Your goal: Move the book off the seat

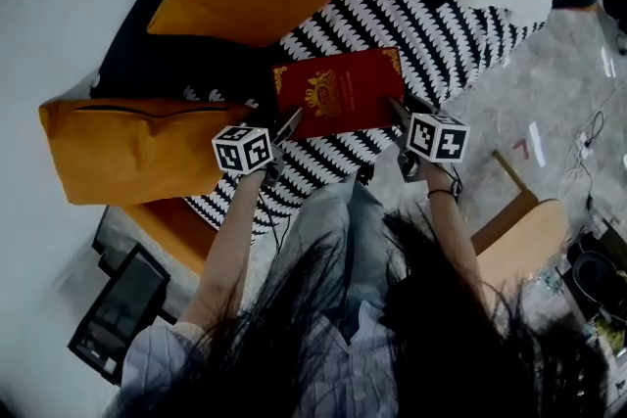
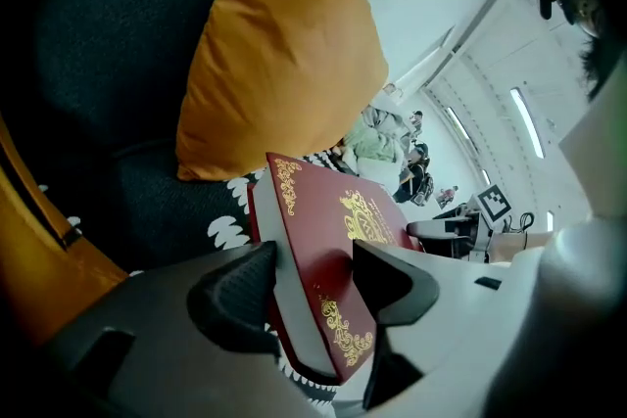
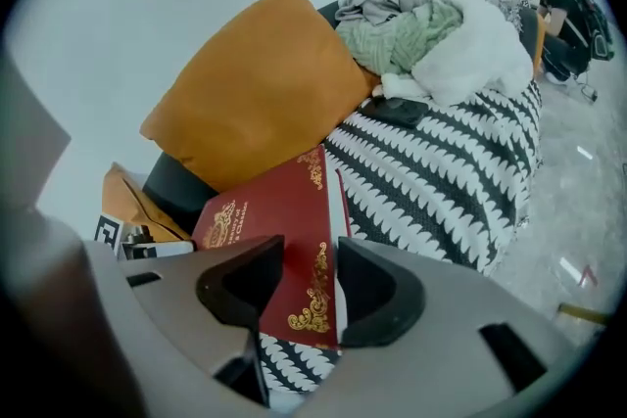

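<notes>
Book (image 1: 338, 93) corners in both grippers (image 1: 288, 125) (image 1: 399, 112)

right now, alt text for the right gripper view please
The right gripper grips a corner of a red book with gold ornament between its jaws, above a black-and-white patterned seat cover. An orange cushion leans behind it, with a pile of clothes further back.

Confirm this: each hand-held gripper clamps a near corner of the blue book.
Wrong colour: the book is red, as the head view shows. The left hand-held gripper and right hand-held gripper do each clamp a near corner.
</notes>
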{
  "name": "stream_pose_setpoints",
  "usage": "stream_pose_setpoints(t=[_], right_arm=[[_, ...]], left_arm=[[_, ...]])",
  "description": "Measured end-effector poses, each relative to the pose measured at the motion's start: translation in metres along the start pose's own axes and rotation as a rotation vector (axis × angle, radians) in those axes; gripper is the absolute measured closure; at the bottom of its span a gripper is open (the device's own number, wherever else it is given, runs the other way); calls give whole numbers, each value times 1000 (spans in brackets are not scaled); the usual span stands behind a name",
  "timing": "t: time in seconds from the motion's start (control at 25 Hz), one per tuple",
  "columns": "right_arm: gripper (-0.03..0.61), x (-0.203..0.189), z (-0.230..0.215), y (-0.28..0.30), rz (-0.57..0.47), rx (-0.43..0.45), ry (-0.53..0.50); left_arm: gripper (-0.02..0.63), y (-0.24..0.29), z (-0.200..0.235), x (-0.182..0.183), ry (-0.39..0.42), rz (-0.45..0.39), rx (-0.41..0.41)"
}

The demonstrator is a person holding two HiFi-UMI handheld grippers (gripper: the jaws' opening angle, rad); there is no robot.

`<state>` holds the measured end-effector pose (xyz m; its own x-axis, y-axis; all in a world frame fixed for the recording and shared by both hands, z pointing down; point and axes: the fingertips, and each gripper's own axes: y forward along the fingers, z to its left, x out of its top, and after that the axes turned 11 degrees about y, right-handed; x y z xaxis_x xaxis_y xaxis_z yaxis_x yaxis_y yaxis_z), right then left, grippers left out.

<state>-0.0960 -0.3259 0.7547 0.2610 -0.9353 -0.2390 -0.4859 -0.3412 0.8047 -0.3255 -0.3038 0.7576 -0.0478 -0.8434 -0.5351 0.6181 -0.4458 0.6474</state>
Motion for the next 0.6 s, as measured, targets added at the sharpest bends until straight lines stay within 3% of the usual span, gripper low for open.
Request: stream_pose_setpoints(t=[0.4,0.6], right_arm=[[399,16,22,-81,-125,-19,45],[399,23,30,-113,-184,-36,65]], left_arm=[[359,-26,-54,59,125,-48,-48],[359,-38,-78,79,150,-66,-71]])
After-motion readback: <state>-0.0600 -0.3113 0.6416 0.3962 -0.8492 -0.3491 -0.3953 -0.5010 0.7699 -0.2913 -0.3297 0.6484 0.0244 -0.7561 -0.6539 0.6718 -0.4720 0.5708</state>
